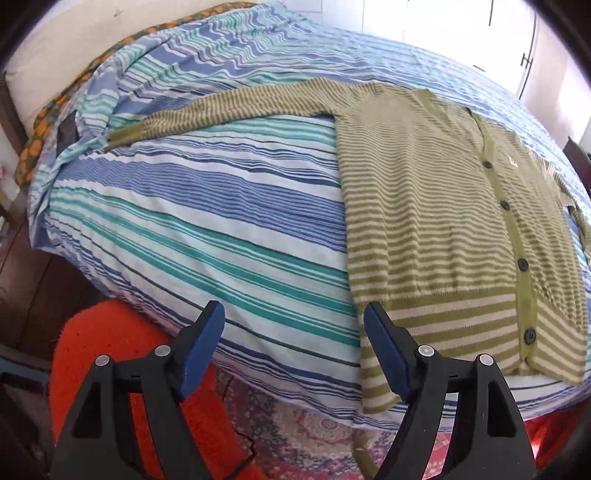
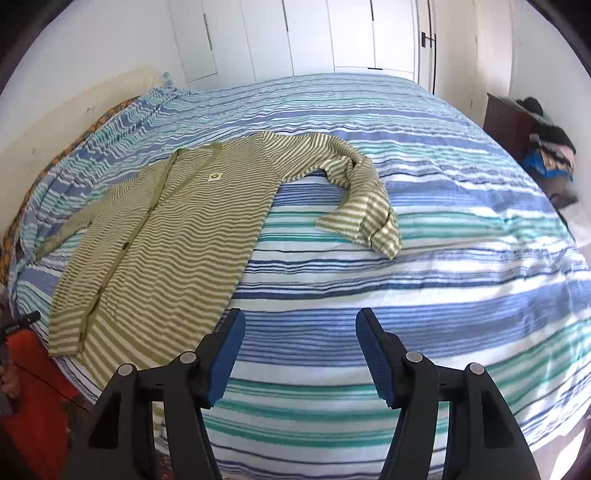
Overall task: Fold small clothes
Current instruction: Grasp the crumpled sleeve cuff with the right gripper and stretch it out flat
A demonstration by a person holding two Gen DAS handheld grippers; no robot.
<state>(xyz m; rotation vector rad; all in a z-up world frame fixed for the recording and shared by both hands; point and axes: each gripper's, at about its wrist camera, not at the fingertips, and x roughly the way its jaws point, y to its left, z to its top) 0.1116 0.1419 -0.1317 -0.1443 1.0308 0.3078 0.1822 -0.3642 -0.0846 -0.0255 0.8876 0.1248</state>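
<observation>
A green and cream striped cardigan lies flat and buttoned on the striped bedspread. One sleeve stretches straight out to the left in the left wrist view. In the right wrist view the cardigan lies at the left, and its other sleeve bends back on itself, cuff crumpled. My left gripper is open above the hem's left corner, nothing between its blue pads. My right gripper is open over bare bedspread, just right of the hem.
The bed's near edge drops to a patterned rug and an orange mat. An orange-patterned cloth lies along the far left edge. White wardrobe doors stand behind the bed. A dark stand with piled clothes sits at the right.
</observation>
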